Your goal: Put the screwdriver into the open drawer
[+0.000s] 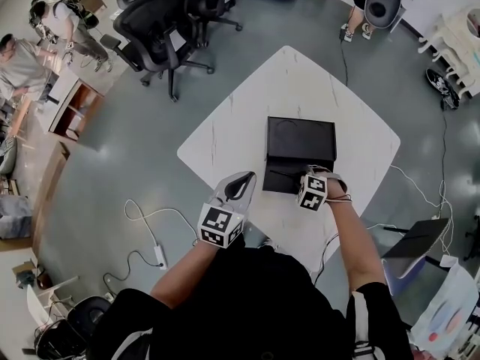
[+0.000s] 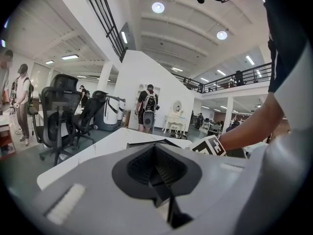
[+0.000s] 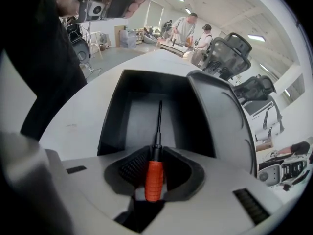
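Right gripper [image 3: 155,153] points steeply down, jaws partly open with the orange-handled screwdriver [image 3: 154,177] between them, pads look slack on the handle. Shaft reaches into the open drawer [image 3: 139,124], tip over its floor, contact unclear. Left gripper [image 2: 155,166] jaws together, empty, at near table edge, left of drawer. Drawer pulled out of black box [image 1: 300,137] on white table [image 1: 300,81]. Office chairs [image 1: 154,28] beyond

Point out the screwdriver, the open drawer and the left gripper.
screwdriver [image 3: 154,179]: right gripper view, orange handle.
open drawer [image 3: 139,124]: right gripper view, bare floor.
left gripper [image 2: 155,160]: left gripper view, between fingertips.
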`<state>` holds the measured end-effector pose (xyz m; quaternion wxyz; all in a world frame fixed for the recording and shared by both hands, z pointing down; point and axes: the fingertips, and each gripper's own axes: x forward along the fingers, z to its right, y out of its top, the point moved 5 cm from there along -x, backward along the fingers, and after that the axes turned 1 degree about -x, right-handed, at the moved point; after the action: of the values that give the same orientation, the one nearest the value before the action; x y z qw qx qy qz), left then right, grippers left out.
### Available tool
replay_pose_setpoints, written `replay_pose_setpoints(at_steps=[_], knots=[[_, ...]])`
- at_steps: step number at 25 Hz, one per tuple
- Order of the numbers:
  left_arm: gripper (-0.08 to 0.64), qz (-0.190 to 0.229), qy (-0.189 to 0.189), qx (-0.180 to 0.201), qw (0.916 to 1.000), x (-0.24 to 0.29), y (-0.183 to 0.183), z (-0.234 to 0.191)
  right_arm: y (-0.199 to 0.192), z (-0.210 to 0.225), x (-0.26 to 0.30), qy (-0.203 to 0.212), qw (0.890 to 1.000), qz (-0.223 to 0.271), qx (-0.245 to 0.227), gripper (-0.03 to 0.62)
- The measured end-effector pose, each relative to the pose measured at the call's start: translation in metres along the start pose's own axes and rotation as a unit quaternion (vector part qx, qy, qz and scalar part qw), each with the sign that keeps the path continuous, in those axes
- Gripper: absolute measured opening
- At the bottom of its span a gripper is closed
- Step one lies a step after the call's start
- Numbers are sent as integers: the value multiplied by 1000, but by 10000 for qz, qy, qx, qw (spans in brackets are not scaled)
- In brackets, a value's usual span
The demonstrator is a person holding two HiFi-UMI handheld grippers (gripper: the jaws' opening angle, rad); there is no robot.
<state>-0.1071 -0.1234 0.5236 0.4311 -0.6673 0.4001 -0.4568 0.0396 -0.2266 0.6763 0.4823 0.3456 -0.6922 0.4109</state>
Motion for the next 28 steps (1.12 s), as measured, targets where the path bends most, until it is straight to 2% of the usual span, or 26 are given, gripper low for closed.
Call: replay_pose_setpoints(at_steps=[7,10,14,17,19,21,24,26,28], knots=[[9,-29,49,13,10000,-3,-1,2,-3,-1,-3,91,9999,80,98,129],[8,-19,59,23,10000,-5,-1,2,-1,-3,-10,83,9994,296,133,147],[8,0,62,54,10000,-7,-1,4,-4,2,-37,-324,9956,804,353,149],[9,-11,35,64,10000,-8,0,6,-5,7,-68,-875,9850,1251,801,132],[8,-13,14,61,10000,-9,0,6,-4,10,-93,-1348,9689,1659,1245,99],[8,-1,-23,64,10000,-8,1,7,-4,10,-117,-1849,9432,2089,1803,71],[8,23,-89,86,9999,-6,4,11,-4,5,-149,-2514,8882,2735,2704,29],[8,59,-128,94,9999,-5,7,13,0,-1,-170,-2888,8507,3119,3092,12],[8,100,-161,104,9998,-4,9,17,6,-9,-186,-3292,8264,3283,3177,9]])
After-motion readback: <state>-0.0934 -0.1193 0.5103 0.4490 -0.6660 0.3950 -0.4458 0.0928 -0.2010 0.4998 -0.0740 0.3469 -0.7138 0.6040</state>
